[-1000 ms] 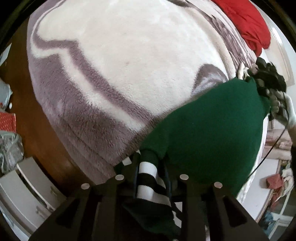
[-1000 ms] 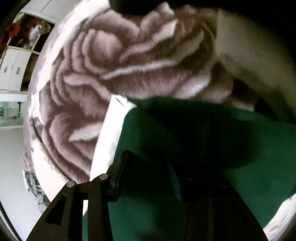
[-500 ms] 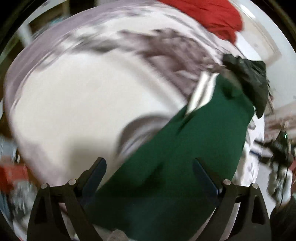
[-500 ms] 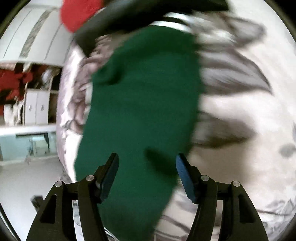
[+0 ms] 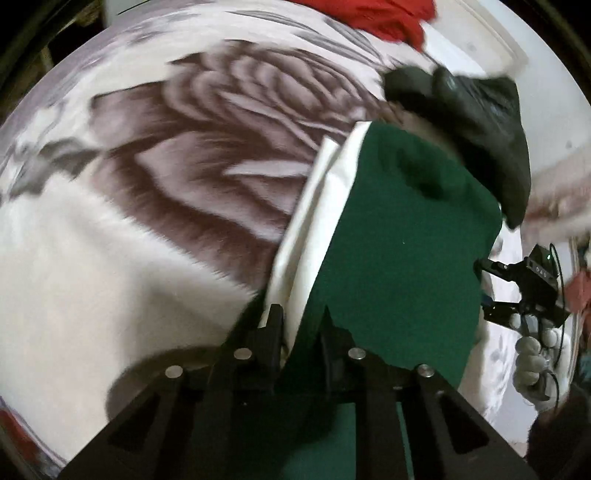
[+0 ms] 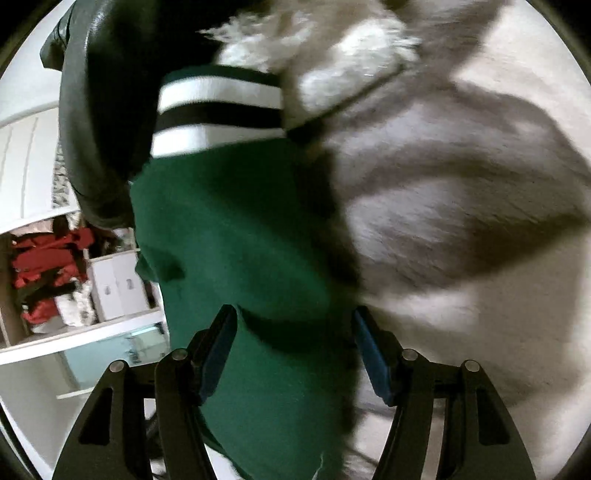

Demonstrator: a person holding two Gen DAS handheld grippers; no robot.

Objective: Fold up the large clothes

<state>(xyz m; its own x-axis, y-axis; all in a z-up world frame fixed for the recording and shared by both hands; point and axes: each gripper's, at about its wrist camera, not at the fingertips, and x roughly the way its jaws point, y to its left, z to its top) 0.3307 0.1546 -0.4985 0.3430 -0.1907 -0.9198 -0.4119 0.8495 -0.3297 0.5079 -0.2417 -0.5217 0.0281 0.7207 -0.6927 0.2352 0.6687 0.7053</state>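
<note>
A green garment [image 5: 402, 258] with a white lining edge [image 5: 321, 221] lies on a fluffy white and brown blanket [image 5: 147, 206]. My left gripper [image 5: 299, 325] is shut on the near edge of the green garment, green and white cloth between its fingers. My right gripper shows in the left wrist view [image 5: 491, 291] at the garment's right edge. In the right wrist view the green garment [image 6: 236, 236] has a striped white and black cuff [image 6: 218, 110] at its far end. My right gripper [image 6: 293, 332] is open over the cloth, its blue pads apart.
A black garment [image 5: 480, 122] lies at the green one's far end, also in the right wrist view [image 6: 96, 110]. A red garment [image 5: 384, 18] lies at the blanket's far edge. White cabinets and shelves with red clothes [image 6: 48, 266] stand beside the bed.
My left gripper was open half a second ago and has shut on the garment's near edge. My right gripper stays open and has moved closer to the cloth, with the striped cuff now in view.
</note>
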